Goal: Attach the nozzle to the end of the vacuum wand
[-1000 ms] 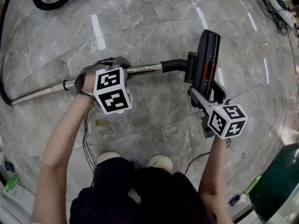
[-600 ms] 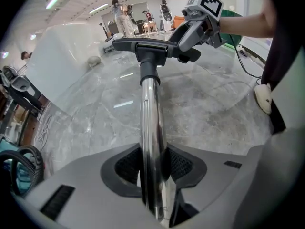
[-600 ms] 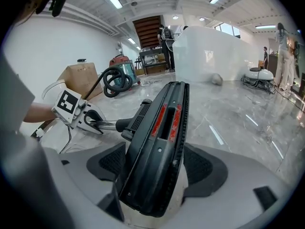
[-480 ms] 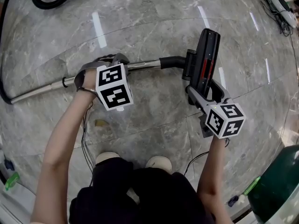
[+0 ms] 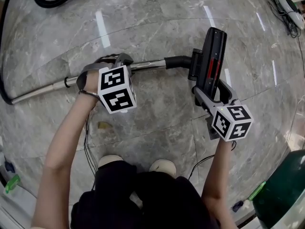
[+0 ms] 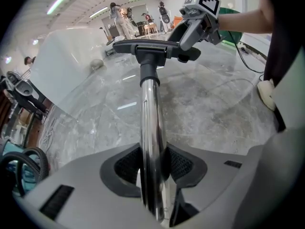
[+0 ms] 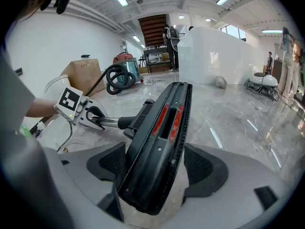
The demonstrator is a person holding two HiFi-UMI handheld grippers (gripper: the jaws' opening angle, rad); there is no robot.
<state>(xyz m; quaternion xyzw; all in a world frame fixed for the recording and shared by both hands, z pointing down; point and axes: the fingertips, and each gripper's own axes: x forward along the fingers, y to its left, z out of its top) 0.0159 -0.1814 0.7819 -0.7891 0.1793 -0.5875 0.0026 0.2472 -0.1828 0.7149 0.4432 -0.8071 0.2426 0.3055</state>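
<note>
jaws, left: my left gripper (image 6: 152,165) is closed narrow on the wand (image 6: 150,113), both pads pressing the chrome tube, which runs straight out ahead between them.
jaws, right: my right gripper (image 7: 159,173) is clamped wider on the nozzle (image 7: 162,128), with the pads against its long sides. its near end sits between the jaws and the rest reaches ahead.
nozzle: black, with red strips on the face turned up. beyond the right jaws its neck (image 7: 136,118) turns off left toward the wand.
joint: ahead of the left jaws the wand's far end meets that black neck (image 6: 149,73). i can't tell how deep it sits.
from above: left gripper (image 5: 119,63) and right gripper (image 5: 208,92) are well apart, with wand (image 5: 147,64) and nozzle (image 5: 212,56) bridging them over the marble floor (image 5: 152,23).
behind the left jaws: the wand's tail runs back toward a black hose (image 5: 5,97).
</note>
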